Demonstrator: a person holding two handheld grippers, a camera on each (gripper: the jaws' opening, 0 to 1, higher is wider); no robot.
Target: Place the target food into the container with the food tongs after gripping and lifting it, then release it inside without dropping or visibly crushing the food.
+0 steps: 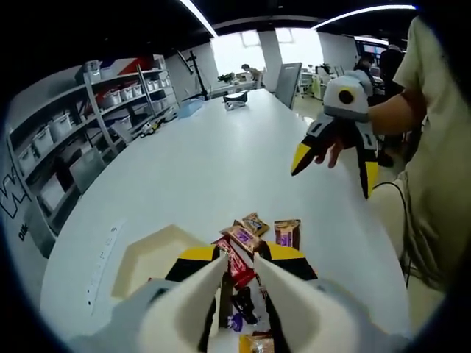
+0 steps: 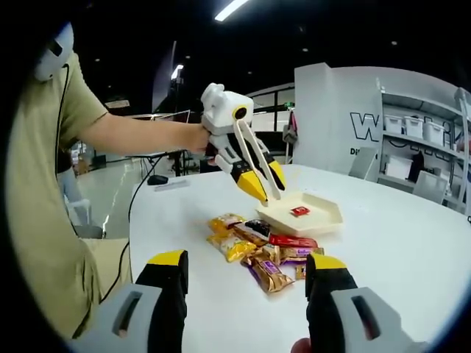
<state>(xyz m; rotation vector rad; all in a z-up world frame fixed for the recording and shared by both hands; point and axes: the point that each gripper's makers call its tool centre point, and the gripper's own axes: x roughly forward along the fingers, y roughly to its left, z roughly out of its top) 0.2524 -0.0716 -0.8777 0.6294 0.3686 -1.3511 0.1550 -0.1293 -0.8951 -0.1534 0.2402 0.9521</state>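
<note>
**Both claws up, one packet in the tray**

My left claw [image 2: 263, 185] hangs above the near edge of the tray [image 2: 324, 219], its yellow tips close together with only a narrow gap and nothing between them. In the left gripper view the same claw [image 1: 239, 273] looks down over the snacks [image 1: 254, 234], with the tray [image 1: 140, 257] just to their left.

My right claw [image 1: 335, 173] is raised off the tabletop [image 1: 221, 162], well apart from the pile — its jaws spread wide and empty. In the right gripper view its black, yellow-capped jaws [image 2: 246, 272] frame the snacks [image 2: 257, 250] from below, not touching them.

The snacks lie in a loose heap on the tabletop [image 2: 412, 250], just beside the tray: yellow, brown and red wrappers, some overlapping. One small red packet [image 2: 299, 212] sits alone inside the tray, flat on its floor.

Shelves [image 1: 81, 140] with bins stand along the far side of the tabletop.
</note>
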